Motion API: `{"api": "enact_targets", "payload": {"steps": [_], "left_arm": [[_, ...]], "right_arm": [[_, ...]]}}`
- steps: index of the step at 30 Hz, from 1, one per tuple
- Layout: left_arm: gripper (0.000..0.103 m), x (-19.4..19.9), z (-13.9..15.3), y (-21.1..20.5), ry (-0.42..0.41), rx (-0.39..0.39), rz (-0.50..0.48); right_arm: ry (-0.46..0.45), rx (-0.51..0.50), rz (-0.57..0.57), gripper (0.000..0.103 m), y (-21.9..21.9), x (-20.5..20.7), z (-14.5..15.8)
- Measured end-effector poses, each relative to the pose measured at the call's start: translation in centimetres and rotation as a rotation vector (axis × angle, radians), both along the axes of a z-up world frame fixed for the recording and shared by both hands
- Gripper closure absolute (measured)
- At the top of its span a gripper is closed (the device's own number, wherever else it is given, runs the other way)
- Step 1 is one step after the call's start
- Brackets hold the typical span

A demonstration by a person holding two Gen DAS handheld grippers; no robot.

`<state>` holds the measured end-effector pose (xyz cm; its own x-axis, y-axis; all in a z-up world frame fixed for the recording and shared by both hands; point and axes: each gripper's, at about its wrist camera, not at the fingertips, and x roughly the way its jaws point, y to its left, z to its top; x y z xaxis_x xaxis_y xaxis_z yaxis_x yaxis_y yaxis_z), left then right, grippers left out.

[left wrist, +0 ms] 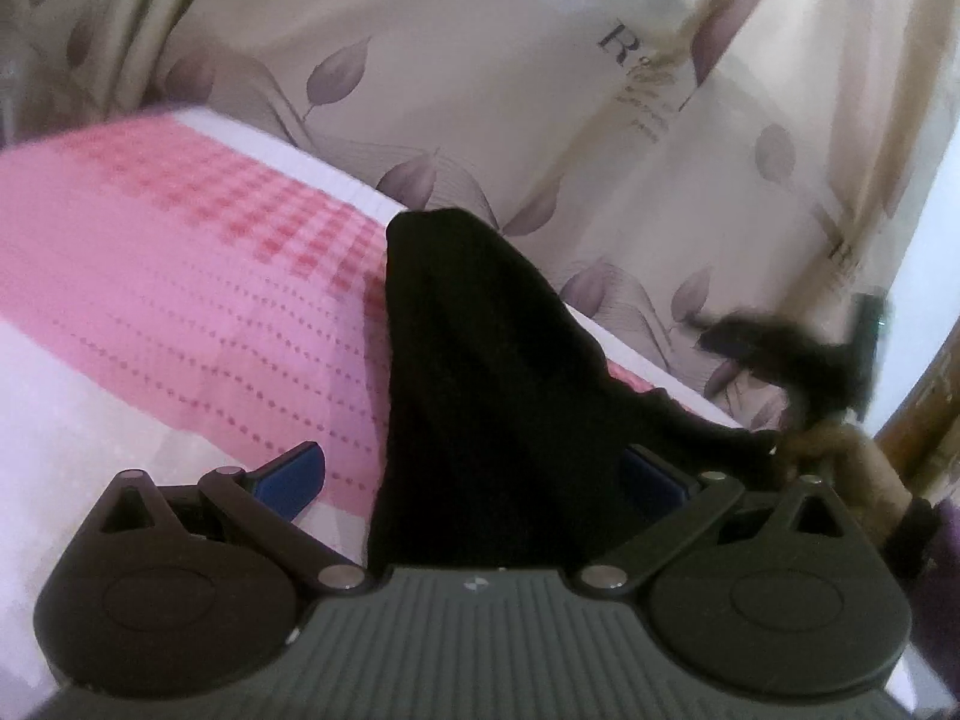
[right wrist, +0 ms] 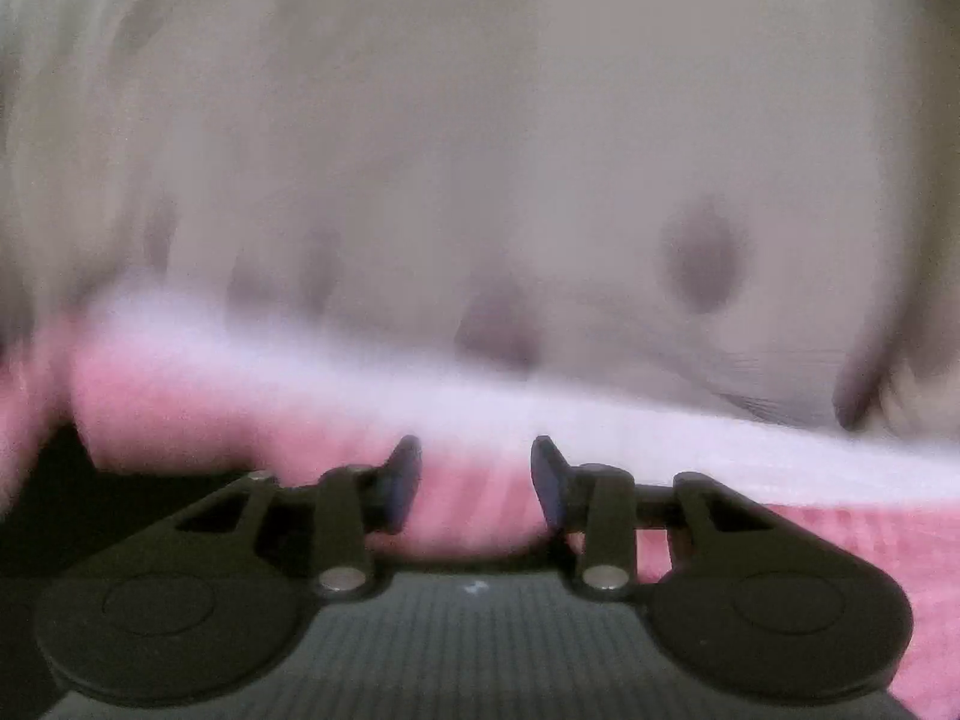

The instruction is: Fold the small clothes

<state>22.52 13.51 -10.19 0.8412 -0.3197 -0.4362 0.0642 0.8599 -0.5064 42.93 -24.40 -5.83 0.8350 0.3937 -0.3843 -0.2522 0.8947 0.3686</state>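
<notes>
A black garment lies in a tall fold on the pink checked cloth, and its near end runs between the fingers of my left gripper. That gripper stands wide open; its left blue pad is clear of the cloth. A corner of the garment trails right toward a person's hand. The right wrist view is blurred: my right gripper hangs partly open over the pink cloth with nothing between its pads. A dark patch at its left may be the garment.
The pink cloth covers a raised white-edged surface. Behind it hangs a beige curtain with purple leaves. A blurred dark shape moves at the right, near a dark device. Brown wood shows at the far right.
</notes>
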Motion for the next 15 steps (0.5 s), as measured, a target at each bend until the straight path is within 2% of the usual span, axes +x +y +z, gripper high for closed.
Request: {"api": "enact_targets", "payload": {"steps": [1,2,4,6,9,11,15], "left_arm": [[0.001,-0.1,-0.1,0.3,-0.011,-0.019,-0.001],[0.001,-0.1,-0.2,0.6,-0.02,-0.041,0.007],[0.001,-0.1,-0.4,0.9,-0.012,-0.066,0.023],[0.001,-0.3,-0.4,1.0,-0.024,-0.075,0.03],[0.001,-0.5,-0.3,0.9,-0.033,-0.065,0.038],[0.001,-0.4,-0.4,0.9,-0.027,-0.062,0.046],[0.0,-0.7,-0.4,1.2,-0.03,-0.067,0.067]], "right_arm": [[0.007,0.051,0.054,0.062,-0.9,-0.7,0.5],[0.027,0.051,0.105,0.062,-1.2,-1.4,0.9],[0.036,-0.002,0.246,0.062,-1.2,-4.2,1.3],[0.057,-0.104,0.406,0.062,0.6,-6.5,0.8],[0.14,-0.28,0.545,0.065,3.6,-8.4,-1.9],[0.145,-0.382,0.504,0.065,5.1,-7.8,-3.2],[0.147,-0.42,0.306,0.067,5.5,-3.2,-4.2]]}}
